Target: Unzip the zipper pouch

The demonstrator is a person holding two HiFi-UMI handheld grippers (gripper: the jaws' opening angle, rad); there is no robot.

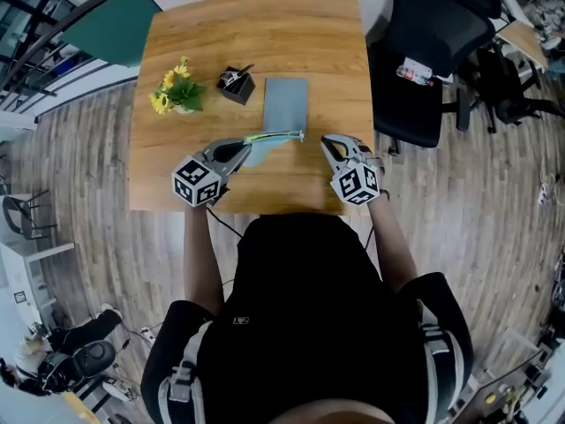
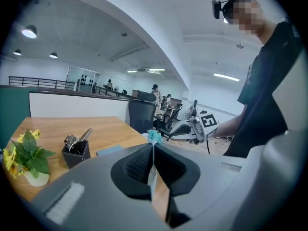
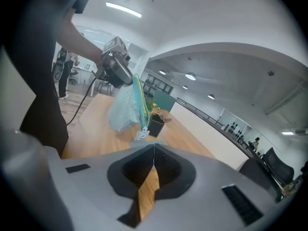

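A light blue zipper pouch (image 1: 257, 153) with a green-yellow zipper (image 1: 275, 135) hangs above the wooden table (image 1: 265, 34). My left gripper (image 1: 244, 146) is shut on its left end; in the left gripper view a thin strip of the pouch's fabric (image 2: 153, 177) shows between the closed jaws (image 2: 153, 148). My right gripper (image 1: 327, 141) is shut with nothing between its jaws, a short way right of the zipper's end. In the right gripper view the pouch (image 3: 122, 107) hangs from the left gripper, and the white zipper pull (image 3: 141, 134) dangles just beyond my right gripper (image 3: 154, 148).
On the table behind the pouch lie a grey-blue flat pad (image 1: 285, 102), a black holder with clips (image 1: 237, 85) and a pot of yellow flowers (image 1: 177, 87). A black office chair (image 1: 424, 51) stands right of the table. The table's near edge runs just under both grippers.
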